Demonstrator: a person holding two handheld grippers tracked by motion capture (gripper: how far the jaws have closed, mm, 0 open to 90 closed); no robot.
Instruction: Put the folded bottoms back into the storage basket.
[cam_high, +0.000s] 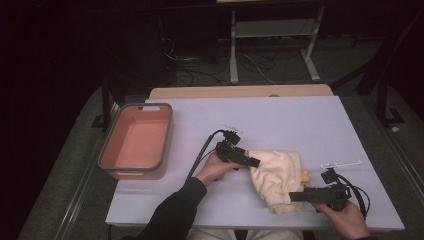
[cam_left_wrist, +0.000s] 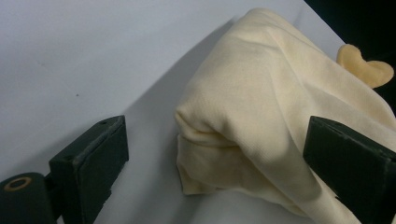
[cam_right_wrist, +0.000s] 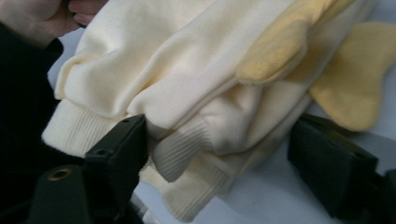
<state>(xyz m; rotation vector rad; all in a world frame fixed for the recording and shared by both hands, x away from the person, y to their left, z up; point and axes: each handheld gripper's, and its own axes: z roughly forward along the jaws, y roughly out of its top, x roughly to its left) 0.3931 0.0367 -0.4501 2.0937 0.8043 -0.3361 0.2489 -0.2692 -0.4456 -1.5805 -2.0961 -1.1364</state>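
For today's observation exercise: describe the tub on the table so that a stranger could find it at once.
Start at the white table and go to its left edge. There sits the tub: a rectangular, salmon-pink basin with a grey rim, empty. It is the one rigid container, well apart from the cream garment.

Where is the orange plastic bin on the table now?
In the high view, the orange plastic bin sits at the left edge of the white table, left of the left gripper and the folded cream garment.

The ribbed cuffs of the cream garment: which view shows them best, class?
The right gripper view: the ribbed cuffs sit close between its open jaws. The high view shows the garment as a small bundle; the left gripper view shows smooth folds.
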